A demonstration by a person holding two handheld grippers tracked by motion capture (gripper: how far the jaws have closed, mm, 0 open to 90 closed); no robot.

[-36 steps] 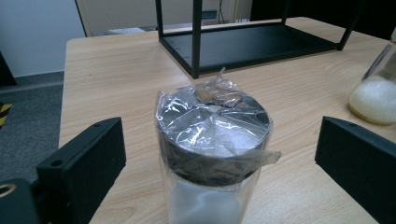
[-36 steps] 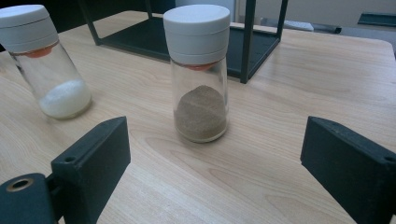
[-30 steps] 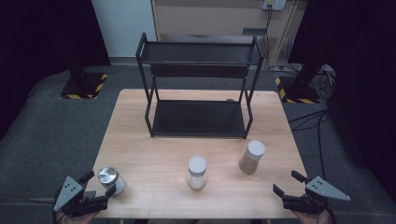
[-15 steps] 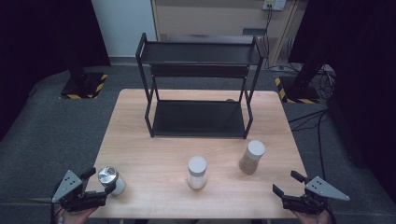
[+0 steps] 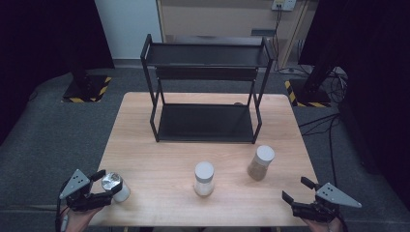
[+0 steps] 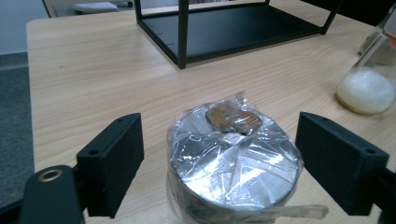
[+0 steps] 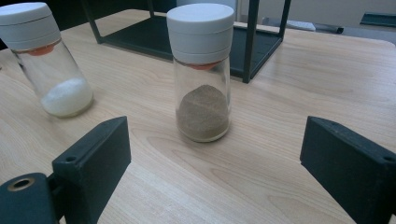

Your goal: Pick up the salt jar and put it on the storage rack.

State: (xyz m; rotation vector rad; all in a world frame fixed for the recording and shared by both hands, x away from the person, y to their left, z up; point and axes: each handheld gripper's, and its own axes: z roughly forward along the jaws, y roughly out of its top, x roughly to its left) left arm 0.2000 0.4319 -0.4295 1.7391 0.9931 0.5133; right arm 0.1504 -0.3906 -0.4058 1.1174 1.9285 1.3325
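The left gripper [image 6: 219, 163] sits at the near left corner of the counter [image 5: 145, 125], its fingers [image 6: 112, 161] spread wide on either side of a foil-topped jar [image 6: 233, 154] and not touching it. The jar stands close to the counter's edge. If the fingers close off-centre or too high on the crinkled foil, they could slip, or nudge the jar off the edge.

The right gripper [image 7: 215, 177] hovers at the near right corner, fingers [image 7: 93, 158] released and holding nothing, aimed at the brown spice jar [image 7: 202, 70]. That jar is tall and narrow, so a one-sided bump might tip it. The white spice jar [image 5: 204, 178] stands mid-counter, in front of the black rack [image 5: 205, 92].
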